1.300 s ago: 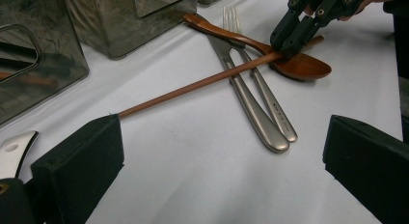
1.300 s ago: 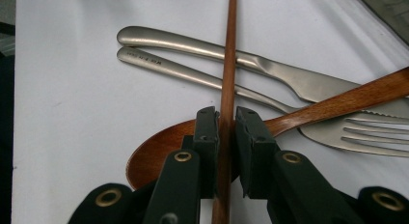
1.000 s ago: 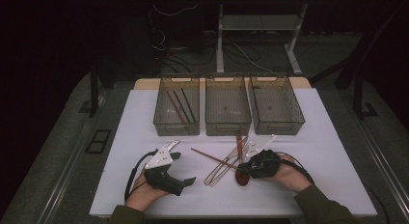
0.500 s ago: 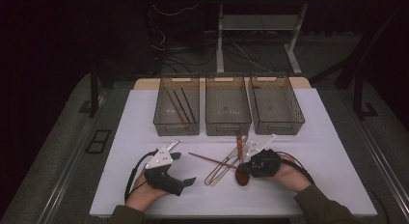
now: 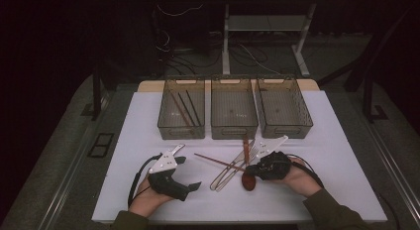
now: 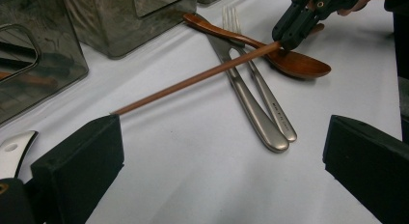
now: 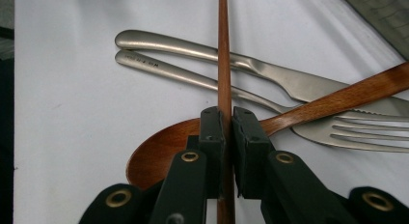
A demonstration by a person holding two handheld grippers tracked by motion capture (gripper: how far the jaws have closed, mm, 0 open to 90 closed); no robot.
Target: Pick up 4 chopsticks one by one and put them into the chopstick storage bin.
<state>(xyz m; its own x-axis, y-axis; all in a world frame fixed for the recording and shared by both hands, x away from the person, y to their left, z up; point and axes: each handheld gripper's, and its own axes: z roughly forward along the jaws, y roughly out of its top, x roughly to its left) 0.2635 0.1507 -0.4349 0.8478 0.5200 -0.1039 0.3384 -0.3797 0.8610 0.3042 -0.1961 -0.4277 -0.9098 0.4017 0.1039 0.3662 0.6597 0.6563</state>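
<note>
Right gripper [image 5: 247, 169] sits at the near right of the white table [image 5: 346, 155], held in the person's right hand [image 5: 297, 176]. Its jaws are clamped narrow on a wooden chopstick [image 5: 218, 161]; in the right gripper view [image 7: 225, 137] the stick [image 7: 223, 64] runs straight between the two pads, both pressing on it. The jaws have just been closing on it.

The chopstick lies near the table's middle, in front of the centre bin, slanting from the gripper out to the left and slightly farther away. In the left gripper view [image 6: 226, 64] it crosses over the metal cutlery, its free end reaching toward the left gripper's own jaw.

Under the chopstick: a wooden spoon [image 7: 159, 151] with its bowl directly below the right gripper, handle running off toward the bins. A metal knife [image 7: 193, 48] and a metal fork [image 7: 337, 130] lie side by side, touching or nearly so, handles pointing near-left on the table.

Left gripper [image 5: 190, 186] is at the near left, in the left hand [image 5: 148, 198], well apart from the cutlery. Its jaws stand wide, nothing between them but bare table.

Three clear bins in a row at the far side: left bin [image 5: 163, 116] holds several chopsticks [image 5: 185, 107]; middle bin [image 5: 234, 128] and right bin [image 5: 307, 116] show nothing I can make out inside.
</note>
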